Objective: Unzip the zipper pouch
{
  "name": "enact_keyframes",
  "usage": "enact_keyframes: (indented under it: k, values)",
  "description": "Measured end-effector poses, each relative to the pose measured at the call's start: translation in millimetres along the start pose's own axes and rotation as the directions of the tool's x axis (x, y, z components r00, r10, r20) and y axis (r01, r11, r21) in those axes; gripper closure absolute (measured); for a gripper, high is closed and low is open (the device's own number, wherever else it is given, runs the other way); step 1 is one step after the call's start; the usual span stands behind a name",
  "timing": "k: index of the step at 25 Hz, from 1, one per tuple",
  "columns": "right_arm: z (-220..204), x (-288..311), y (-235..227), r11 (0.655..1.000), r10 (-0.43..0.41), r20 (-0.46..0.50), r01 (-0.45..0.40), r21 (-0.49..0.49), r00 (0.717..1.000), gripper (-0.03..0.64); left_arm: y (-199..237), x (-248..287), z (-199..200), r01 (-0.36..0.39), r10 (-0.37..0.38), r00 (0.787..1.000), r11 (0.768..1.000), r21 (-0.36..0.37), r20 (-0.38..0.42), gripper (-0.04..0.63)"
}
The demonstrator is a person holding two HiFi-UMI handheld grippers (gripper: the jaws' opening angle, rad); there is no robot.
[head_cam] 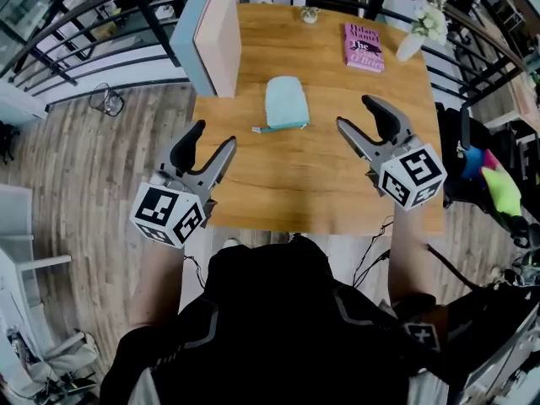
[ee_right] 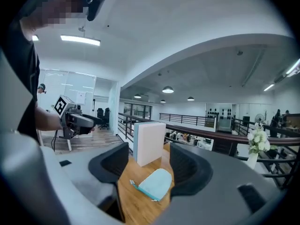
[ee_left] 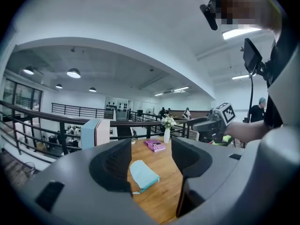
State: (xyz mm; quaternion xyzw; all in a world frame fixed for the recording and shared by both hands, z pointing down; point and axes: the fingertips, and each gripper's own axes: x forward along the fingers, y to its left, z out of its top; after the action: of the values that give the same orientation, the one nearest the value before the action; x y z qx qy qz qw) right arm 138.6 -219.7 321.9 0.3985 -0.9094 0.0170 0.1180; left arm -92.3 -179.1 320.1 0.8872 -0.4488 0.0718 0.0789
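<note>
1. Currently both claws stand wide with nothing between them. The left gripper (head_cam: 215,135) and the right gripper (head_cam: 355,110) are held off the table (head_cam: 278,184). The teal zipper pouch (head_cam: 286,102) lies flat ahead of both, between their lines of aim and apart from either.
2. The pull tab (head_cam: 256,130) sticks out at the pouch corner nearest the left gripper. It looks small and lies flat, so the jaws could close on wood or fabric instead.
3. If only one claw pulls, the light pouch would probably slide along and the zipper stay shut. The other claw must pin the body first.
4. A low approach risks shoving the pouch away, toward the upright white slab (head_cam: 211,40) beyond the left gripper.
</note>
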Motion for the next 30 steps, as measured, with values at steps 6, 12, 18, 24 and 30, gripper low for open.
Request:
enact_keyframes:
  k: [6, 12, 18, 24, 30]
  values:
    - [-36, 29, -21, 0.995, 0.094, -0.063, -0.096, -0.032, 0.994, 0.341, -2, 12, -34, -0.093, 0.090, 0.994, 0.995, -0.043, -0.063, 0.313]
    - [-85, 56, -39, 0.973, 0.172, -0.180, -0.196, -0.124, 0.968, 0.362, -9, 18, -60, -0.176, 0.163, 0.979, 0.979, -0.100, -0.126, 0.311]
    - [-131, 84, -51, 0.948, 0.221, -0.214, -0.262, -0.183, 0.951, 0.398, -11, 19, -81, -0.245, 0.223, 0.960, 0.962, -0.120, -0.172, 0.313]
    - [-182, 112, -44, 0.900, 0.319, -0.310, -0.389, -0.197, 0.896, 0.407, -24, 19, -100, -0.267, 0.237, 0.944, 0.957, -0.109, -0.231, 0.313]
    - [-236, 147, -44, 0.850, 0.364, -0.418, -0.480, -0.217, 0.833, 0.405, -27, 14, -116, -0.337, 0.303, 0.906, 0.939, -0.071, -0.295, 0.311]
